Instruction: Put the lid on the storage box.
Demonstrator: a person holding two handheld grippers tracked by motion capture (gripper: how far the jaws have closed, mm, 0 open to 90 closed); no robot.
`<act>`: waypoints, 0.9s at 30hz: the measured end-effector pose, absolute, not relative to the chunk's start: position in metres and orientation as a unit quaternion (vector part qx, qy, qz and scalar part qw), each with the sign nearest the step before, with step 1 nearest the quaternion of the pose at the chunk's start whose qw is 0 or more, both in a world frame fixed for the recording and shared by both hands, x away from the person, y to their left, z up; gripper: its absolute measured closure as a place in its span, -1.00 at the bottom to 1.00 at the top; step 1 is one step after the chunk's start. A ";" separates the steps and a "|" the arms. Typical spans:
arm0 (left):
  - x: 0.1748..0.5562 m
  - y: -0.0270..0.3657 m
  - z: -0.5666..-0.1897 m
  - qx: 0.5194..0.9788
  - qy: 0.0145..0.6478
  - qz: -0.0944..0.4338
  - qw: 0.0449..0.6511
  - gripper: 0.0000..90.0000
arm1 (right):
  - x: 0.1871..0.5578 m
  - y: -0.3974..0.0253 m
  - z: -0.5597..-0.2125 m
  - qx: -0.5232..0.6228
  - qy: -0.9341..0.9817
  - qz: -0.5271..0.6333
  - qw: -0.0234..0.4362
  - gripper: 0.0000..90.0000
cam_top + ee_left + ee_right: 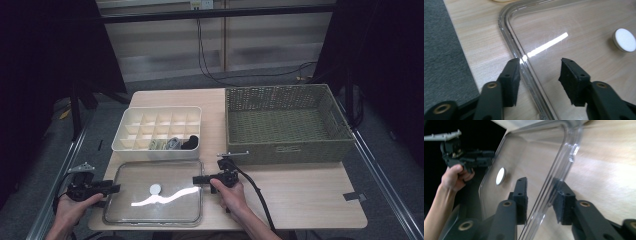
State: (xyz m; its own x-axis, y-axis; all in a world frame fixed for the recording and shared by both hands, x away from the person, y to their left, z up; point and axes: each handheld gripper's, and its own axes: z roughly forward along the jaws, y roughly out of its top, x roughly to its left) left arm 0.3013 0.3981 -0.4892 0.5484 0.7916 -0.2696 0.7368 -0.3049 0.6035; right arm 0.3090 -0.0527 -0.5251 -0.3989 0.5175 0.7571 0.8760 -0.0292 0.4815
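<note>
A clear plastic lid with a white round disc at its middle lies flat on the wooden table near the front edge. My left gripper is open at the lid's left edge, and the rim runs between its jaws. My right gripper is open at the lid's right edge, with the raised rim passing between its jaws. The disc sits well ahead of the left jaws. The right gripper view looks across the lid to the left gripper and the hand holding it.
A cream divided organizer box stands just behind the lid, with small dark and grey items in its front compartments. A green woven basket fills the back right. Bare table lies right of my right hand.
</note>
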 end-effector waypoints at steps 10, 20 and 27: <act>0.301 0.403 -0.489 0.806 0.474 0.020 0.354 -0.16 | 0.308 -0.057 -0.524 -0.514 -0.672 -0.505 0.173 0.58; 0.294 0.410 -0.488 0.801 0.480 0.009 0.357 -0.23 | 0.309 -0.053 -0.523 -0.505 -0.678 -0.507 0.167 0.64; 0.300 0.407 -0.489 0.794 0.481 -0.013 0.372 -0.27 | 0.310 -0.051 -0.523 -0.495 -0.679 -0.514 0.172 0.58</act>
